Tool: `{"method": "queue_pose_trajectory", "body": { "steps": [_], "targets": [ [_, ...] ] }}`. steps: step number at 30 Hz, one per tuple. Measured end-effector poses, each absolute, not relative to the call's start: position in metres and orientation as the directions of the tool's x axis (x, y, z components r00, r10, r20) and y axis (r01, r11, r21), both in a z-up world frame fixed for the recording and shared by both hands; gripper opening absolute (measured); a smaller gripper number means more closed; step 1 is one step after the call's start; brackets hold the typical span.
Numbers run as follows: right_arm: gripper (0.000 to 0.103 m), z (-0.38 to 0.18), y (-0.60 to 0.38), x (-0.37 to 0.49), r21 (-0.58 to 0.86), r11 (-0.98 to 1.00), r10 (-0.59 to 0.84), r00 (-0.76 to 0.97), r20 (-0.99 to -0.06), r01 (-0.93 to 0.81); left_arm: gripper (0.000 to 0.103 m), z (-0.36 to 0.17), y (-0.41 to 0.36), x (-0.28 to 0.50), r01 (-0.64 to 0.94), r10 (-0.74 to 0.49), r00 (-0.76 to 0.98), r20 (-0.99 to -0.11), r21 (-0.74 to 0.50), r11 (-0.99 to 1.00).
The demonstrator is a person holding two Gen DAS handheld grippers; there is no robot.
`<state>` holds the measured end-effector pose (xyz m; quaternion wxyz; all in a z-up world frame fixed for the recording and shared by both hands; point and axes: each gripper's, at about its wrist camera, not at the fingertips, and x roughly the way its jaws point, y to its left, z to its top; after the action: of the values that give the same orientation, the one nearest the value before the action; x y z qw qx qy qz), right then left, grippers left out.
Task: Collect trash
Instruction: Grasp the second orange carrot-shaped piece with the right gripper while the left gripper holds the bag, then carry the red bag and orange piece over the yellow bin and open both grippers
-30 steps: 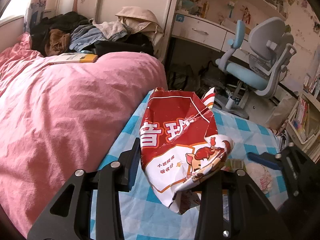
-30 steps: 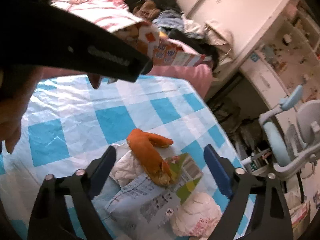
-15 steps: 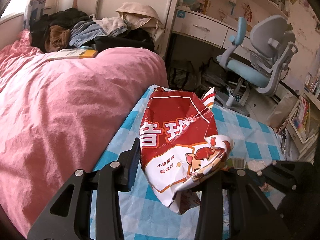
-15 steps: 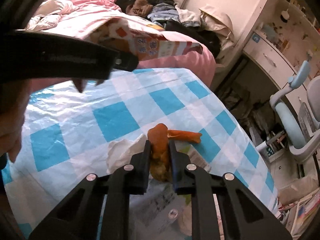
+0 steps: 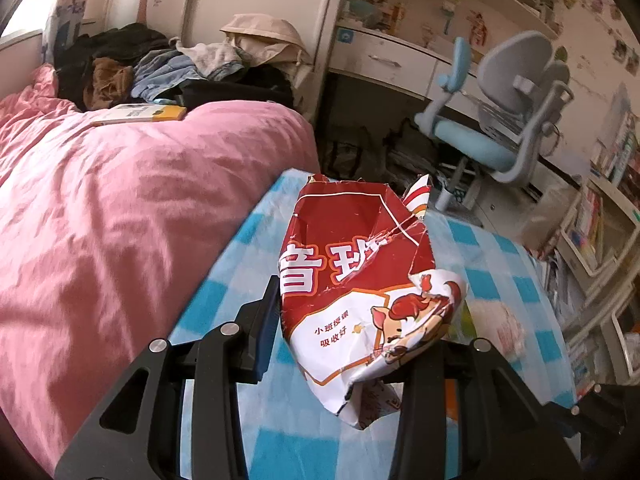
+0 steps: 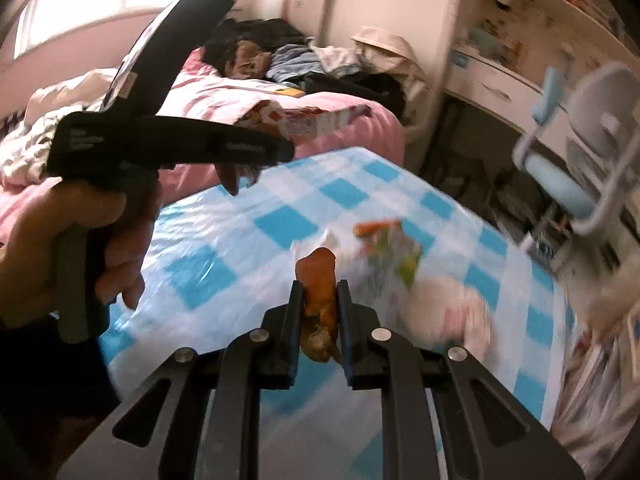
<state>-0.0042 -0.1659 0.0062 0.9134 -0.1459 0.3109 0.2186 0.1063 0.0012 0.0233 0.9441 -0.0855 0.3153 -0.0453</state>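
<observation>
My left gripper is shut on a crumpled red and white snack bag, which it holds above the table's blue and white checked cloth. In the right wrist view that gripper shows at the upper left, in a person's hand. My right gripper is shut on an orange peel and holds it just above the cloth. Beyond the peel, blurred, lie a green and white wrapper, a small orange scrap and a crumpled tissue.
A bed with a pink quilt runs along the table's left side, with a pile of clothes and a book on it. A blue and grey desk chair stands past the table's far end. Shelves line the right.
My right gripper closed on the orange peel, lifted it off the wrapper and rolled as it swung across the table. The left gripper shifted slightly, still holding the bag.
</observation>
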Motion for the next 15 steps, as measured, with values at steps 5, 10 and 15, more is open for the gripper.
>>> {"method": "queue_pose_trajectory", "body": {
  "steps": [5,10,15],
  "targets": [
    [0.017,0.002,-0.187,-0.035,-0.056,0.908,0.294,0.725,-0.623,-0.416,0.036,0.019,-0.002,0.075,0.039,-0.144,0.793,-0.592,-0.186,0.982],
    [0.017,0.007,-0.198,-0.056,-0.007,0.925,0.301,0.745,-0.596,-0.379,0.036,0.012,-0.005,0.031,0.047,-0.144,0.791,-0.594,-0.177,0.983],
    [0.017,0.005,-0.208,-0.081,0.046,0.933,0.315,0.749,-0.583,-0.357,0.036,0.004,-0.005,-0.01,0.049,-0.14,0.786,-0.602,-0.165,0.985]
  ]
}}
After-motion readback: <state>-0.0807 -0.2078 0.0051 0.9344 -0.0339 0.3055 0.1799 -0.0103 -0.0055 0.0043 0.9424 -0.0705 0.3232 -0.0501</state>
